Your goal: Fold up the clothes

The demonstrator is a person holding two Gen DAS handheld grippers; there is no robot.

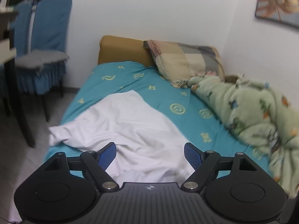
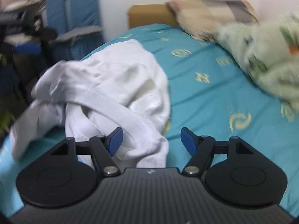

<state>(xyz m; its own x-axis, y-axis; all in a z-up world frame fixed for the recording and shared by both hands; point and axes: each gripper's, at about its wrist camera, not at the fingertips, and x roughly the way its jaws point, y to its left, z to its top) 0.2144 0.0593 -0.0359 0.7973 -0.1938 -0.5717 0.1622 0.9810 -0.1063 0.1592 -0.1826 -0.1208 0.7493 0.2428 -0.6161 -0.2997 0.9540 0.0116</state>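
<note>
The left gripper [image 1: 150, 155] hangs low over the near end of the bed, its blue pads [image 1: 106, 157] spread wide and clasping nothing. Between and beyond them lies the white garment [image 1: 129, 123], spread loosely with soft wrinkles on the teal sheet [image 1: 168, 95]; one corner droops over the bed's left edge.

The right gripper [image 2: 151, 141] is likewise released, fingers apart and empty. From its view the garment [image 2: 112, 78] is bunched in a heap on the left part of the sheet [image 2: 214, 97], a stitched hem curving across the front. The hem end lies just ahead of the left pad [image 2: 115, 140], though whether they touch cannot be told. The right pad is over bare sheet.

Farther along, the sheet shows yellow logo prints. A pale green blanket [image 1: 257, 112] with small coloured patterns is piled along the right side by the wall. Beyond it a checked pillow [image 1: 185, 61] leans against a mustard headboard [image 1: 121, 50].

Left of the bed stand chairs with blue covers [image 1: 46, 37] and a grey seat cloth, on a grey floor. A framed picture [image 1: 278, 1] hangs on the white wall at upper right. In the right wrist view the left gripper [image 2: 28, 37] shows as a blurred dark shape at far left.
</note>
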